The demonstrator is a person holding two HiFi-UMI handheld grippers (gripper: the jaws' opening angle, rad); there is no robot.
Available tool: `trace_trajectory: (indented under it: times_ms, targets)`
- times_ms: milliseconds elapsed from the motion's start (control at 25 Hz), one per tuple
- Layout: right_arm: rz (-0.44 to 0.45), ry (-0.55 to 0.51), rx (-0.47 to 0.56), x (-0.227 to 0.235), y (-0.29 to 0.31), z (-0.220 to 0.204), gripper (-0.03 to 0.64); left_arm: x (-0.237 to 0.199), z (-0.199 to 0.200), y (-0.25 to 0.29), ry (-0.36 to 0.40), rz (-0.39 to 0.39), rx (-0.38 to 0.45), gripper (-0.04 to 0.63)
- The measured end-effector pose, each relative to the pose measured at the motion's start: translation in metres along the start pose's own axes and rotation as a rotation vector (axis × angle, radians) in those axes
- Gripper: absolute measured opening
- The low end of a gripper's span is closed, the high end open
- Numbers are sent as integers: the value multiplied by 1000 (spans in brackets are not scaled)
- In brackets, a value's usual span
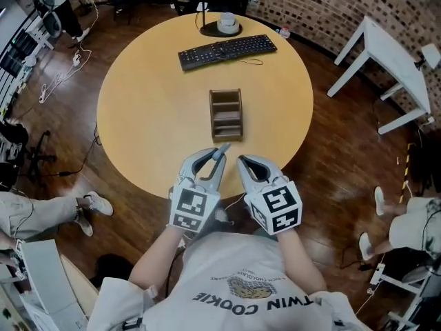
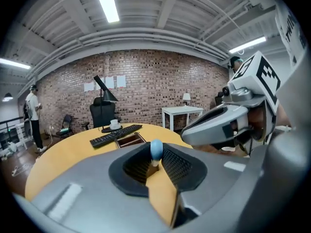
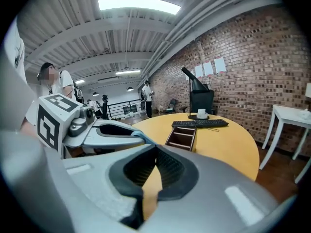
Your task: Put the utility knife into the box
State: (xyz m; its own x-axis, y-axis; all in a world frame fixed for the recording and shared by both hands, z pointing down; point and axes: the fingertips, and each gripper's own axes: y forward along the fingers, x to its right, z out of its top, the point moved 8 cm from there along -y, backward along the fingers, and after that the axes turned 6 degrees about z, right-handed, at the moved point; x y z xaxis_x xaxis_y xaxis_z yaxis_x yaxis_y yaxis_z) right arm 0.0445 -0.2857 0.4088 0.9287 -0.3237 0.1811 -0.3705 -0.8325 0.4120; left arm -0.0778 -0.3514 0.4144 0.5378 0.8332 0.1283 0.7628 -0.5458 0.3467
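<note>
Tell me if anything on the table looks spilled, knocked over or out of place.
Nothing stands out. The box sits flat and open near the table's middle, the keyboard lies slightly angled at the far side, and the utility knife is clamped in the left gripper. No spills or damage show.

Blue-grey utility knife [image 2: 156, 149] clamped between left gripper [image 1: 211, 161] jaws, tip pointing at brown compartmented box [image 1: 226, 114] just ahead.
</note>
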Motion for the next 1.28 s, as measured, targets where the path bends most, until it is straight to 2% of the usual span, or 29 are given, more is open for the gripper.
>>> trace_trajectory:
  times_ms: [200,400,560,760,1280]
  targets:
    - [-52,-27,-2,0,17,5,2,-17,-6,19,143,-70,-38,72]
    - [-104,-37,-2,-3,27,6,2,-24,-9,37,324,-144,-61,72]
    - [-114,-34,-16,-6,28,0,2,-24,-13,55,479,-192,-78,72]
    - [-134,-27,-32,-5,28,-5,2,-23,-22,70,557,-241,-115,72]
    - [-157,-2,-48,1,30,-8,2,-20,-44,103,756,-269,-178,72]
